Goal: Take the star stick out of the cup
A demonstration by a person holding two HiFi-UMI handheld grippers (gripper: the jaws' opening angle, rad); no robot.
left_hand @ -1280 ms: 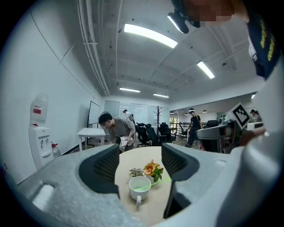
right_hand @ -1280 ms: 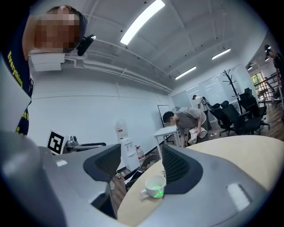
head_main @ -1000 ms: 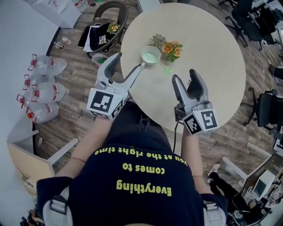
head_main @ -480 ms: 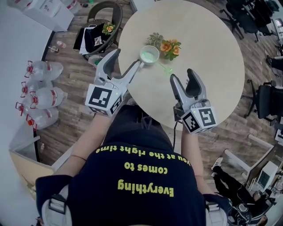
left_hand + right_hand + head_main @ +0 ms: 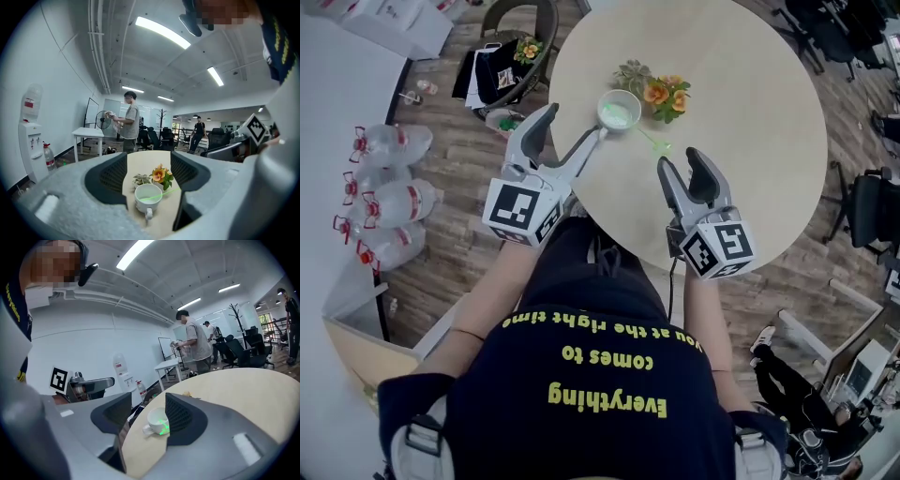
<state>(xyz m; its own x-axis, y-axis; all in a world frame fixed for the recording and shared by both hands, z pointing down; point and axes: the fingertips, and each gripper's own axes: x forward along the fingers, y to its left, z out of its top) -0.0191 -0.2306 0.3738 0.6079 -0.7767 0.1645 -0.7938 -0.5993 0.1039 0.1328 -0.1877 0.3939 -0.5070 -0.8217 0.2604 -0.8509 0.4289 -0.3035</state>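
A white cup (image 5: pixel 619 111) stands on the round beige table (image 5: pixel 750 141), with a thin green star stick (image 5: pixel 652 142) leaning out of it to the right. My left gripper (image 5: pixel 574 126) is open, one finger close to the cup's handle and the other off the table's edge. In the left gripper view the cup (image 5: pixel 148 195) and the stick (image 5: pixel 159 195) show between the jaws, a little beyond them. My right gripper (image 5: pixel 682 161) hovers over the table short of the cup; its jaws are closing with nothing between them. The cup (image 5: pixel 157 421) glows green past them.
A small pot of orange flowers (image 5: pixel 661 92) stands right behind the cup. On the floor at the left lie large water bottles (image 5: pixel 386 202); a chair (image 5: pixel 520 37) with clutter is beside the table. Office chairs (image 5: pixel 872 220) stand at the right. A person (image 5: pixel 129 123) stands beyond the table.
The right gripper's jaws have narrowed a little, and it has edged slightly left towards the cup. The left gripper stays by the cup's handle.
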